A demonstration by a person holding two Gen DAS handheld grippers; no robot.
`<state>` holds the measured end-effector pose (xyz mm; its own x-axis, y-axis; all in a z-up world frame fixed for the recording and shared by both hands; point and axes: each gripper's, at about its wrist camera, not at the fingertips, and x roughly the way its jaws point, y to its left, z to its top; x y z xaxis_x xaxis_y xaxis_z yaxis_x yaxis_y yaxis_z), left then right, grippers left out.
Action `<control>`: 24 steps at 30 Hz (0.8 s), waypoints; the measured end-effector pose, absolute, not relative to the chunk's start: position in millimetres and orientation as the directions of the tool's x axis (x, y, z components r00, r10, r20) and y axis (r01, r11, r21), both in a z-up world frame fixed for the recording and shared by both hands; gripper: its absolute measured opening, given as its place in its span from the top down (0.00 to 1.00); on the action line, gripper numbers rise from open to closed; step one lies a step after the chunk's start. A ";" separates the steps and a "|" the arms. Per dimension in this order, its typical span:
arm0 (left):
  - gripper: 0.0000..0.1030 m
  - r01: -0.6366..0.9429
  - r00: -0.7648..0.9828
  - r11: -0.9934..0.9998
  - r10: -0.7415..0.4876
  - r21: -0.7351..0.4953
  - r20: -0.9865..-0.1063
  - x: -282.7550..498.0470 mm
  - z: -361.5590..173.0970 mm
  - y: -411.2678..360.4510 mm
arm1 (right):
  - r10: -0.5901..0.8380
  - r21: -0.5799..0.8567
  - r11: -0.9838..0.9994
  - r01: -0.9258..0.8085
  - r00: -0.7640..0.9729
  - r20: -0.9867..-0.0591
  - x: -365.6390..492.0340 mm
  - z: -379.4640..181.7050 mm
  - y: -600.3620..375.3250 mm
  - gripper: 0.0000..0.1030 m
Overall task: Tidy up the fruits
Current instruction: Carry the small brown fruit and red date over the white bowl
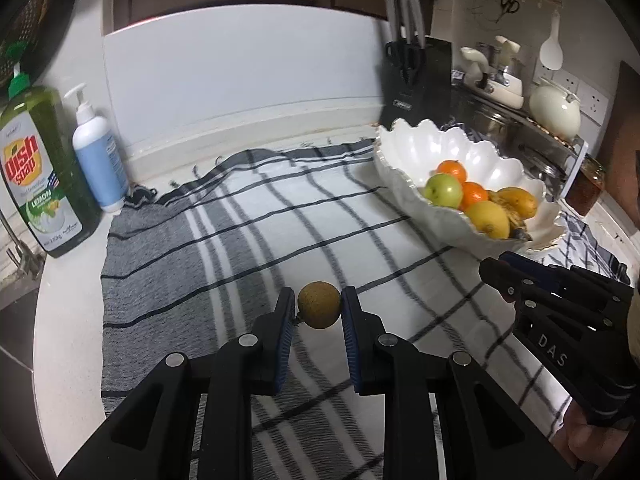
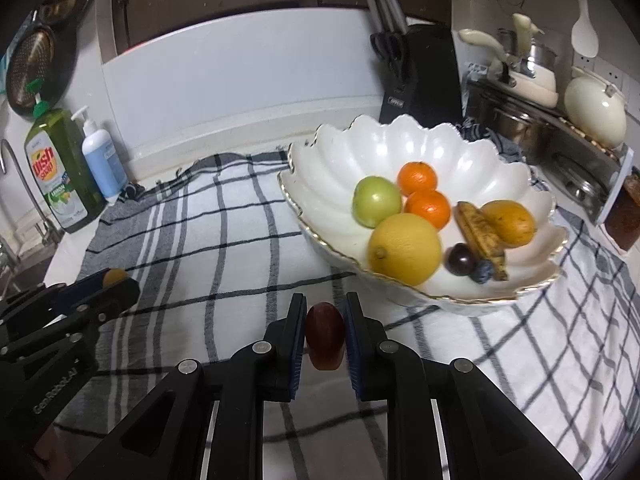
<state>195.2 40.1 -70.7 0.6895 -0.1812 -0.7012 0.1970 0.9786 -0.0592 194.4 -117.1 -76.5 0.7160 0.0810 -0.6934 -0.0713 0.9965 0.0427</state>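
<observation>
Kitchen counter draped with a grey-and-white checked cloth [image 2: 240, 220]; at far right, a white scalloped gold-rimmed bowl [image 2: 332, 152] already holds a large yellow citrus, a green apple, two oranges, a banana and smaller fruit. Left gripper [image 1: 319, 309] pinches a small round brownish-yellow fruit [image 1: 319, 305]; right gripper [image 2: 325, 322] pinches a small dark-red fruit [image 2: 325, 334]. Both fruits appear lifted clear and remain to be placed; no loose fruit shows on the cloth.

Cloth [image 2: 224, 216] covers counter. Bowl [image 2: 320, 184] sits on cloth, right side; fruit inside. Knife block [image 2: 424, 80] behind bowl. Soap bottle [image 2: 60, 168] and pump bottle [image 2: 102, 160] stand far left, side by side.
</observation>
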 end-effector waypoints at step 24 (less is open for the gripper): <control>0.77 0.341 0.698 0.939 -0.286 -0.047 -0.657 196.5 -23.5 -40.5 | 0.001 0.048 0.998 0.037 0.790 -0.614 165.9 -17.7 -190.6 0.80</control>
<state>196.5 -40.5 -23.5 0.6978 -0.2864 -0.6565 0.3411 0.9389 -0.0471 165.9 -190.6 -17.7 0.7895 0.0006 -0.6137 0.0368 0.9982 0.0483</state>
